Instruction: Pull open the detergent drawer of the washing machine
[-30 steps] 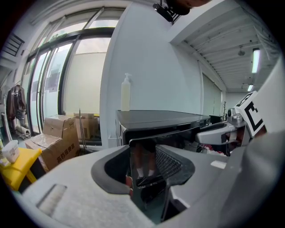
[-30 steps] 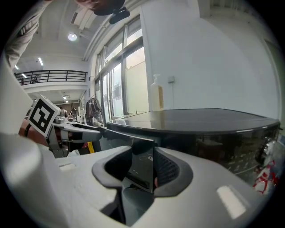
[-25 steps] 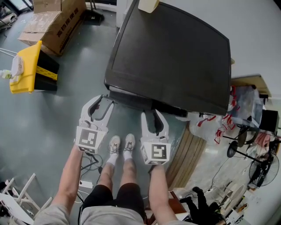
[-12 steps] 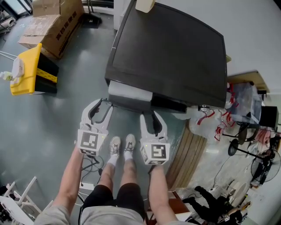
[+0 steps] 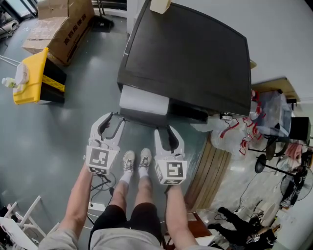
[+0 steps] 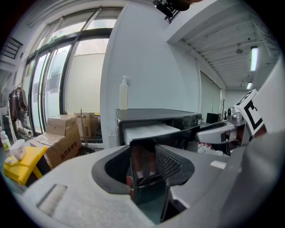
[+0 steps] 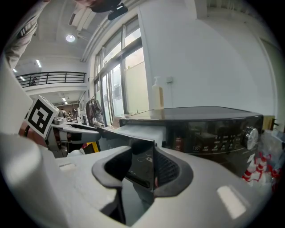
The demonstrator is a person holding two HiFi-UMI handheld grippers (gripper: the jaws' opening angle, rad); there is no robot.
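Note:
The black washing machine [image 5: 190, 58] stands in front of me, and its detergent drawer [image 5: 144, 101] sticks out of the front left with its white body showing. My left gripper [image 5: 112, 118] is shut on the left end of the drawer's dark front panel [image 6: 141, 151]. My right gripper [image 5: 167, 131] is shut on the panel's right end [image 7: 140, 164]. In the left gripper view the white drawer body [image 6: 149, 132] shows behind the left gripper [image 6: 144, 165]. In the right gripper view the control panel with its knob [image 7: 252, 136] lies to the right of the right gripper [image 7: 141, 168].
A spray bottle [image 5: 160, 5] stands on the machine's far edge. Left on the floor are a yellow bin [image 5: 29, 78] and cardboard boxes [image 5: 58, 24]. Plastic bags [image 5: 234, 132] and wooden boards [image 5: 210, 166] lie to the right. My feet [image 5: 136, 161] are between the grippers.
Both grippers have moved back towards me with the drawer's front panel between their jaws, and more of the white drawer body shows outside the machine.

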